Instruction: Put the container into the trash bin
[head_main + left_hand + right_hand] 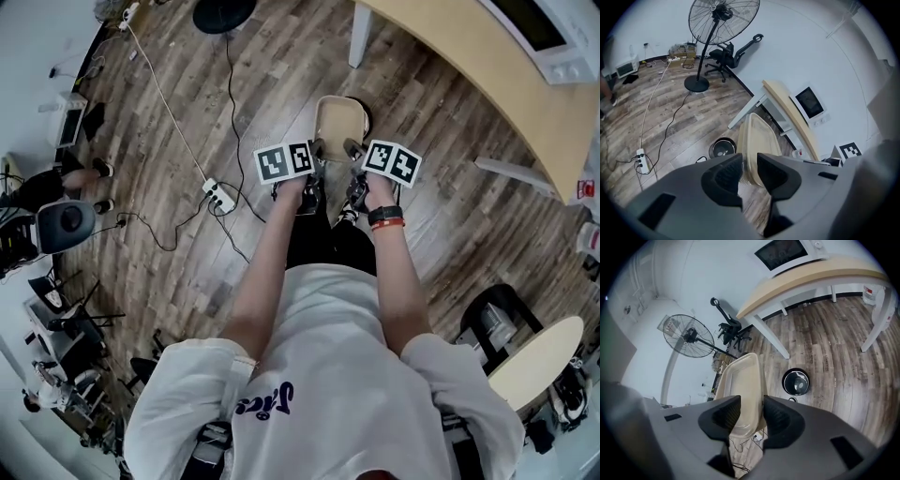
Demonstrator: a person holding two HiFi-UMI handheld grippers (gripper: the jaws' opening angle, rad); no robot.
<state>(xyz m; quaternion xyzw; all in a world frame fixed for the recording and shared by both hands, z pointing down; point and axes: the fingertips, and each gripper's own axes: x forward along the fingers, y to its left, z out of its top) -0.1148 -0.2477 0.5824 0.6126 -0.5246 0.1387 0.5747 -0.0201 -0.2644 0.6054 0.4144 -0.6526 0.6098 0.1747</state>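
A beige shallow container (pixel 339 120) hangs over the wooden floor, held by both grippers at its near edge. My left gripper (pixel 319 150) is shut on the container's (pixel 759 138) left rim, which passes between the pads. My right gripper (pixel 354 150) is shut on the container's (pixel 742 380) right rim, the tray filling the gap between its jaws. A round black trash bin (pixel 723 148) stands on the floor just below and beyond the container, also visible as the trash bin (pixel 796 382) in the right gripper view. In the head view the container covers most of the bin.
A curved wooden desk (pixel 487 84) with white legs carries a microwave (pixel 787 251) at the right. A power strip (pixel 218 195) with cables lies on the floor at the left. A standing fan (pixel 723 21) and an office chair (pixel 725 58) stand farther off.
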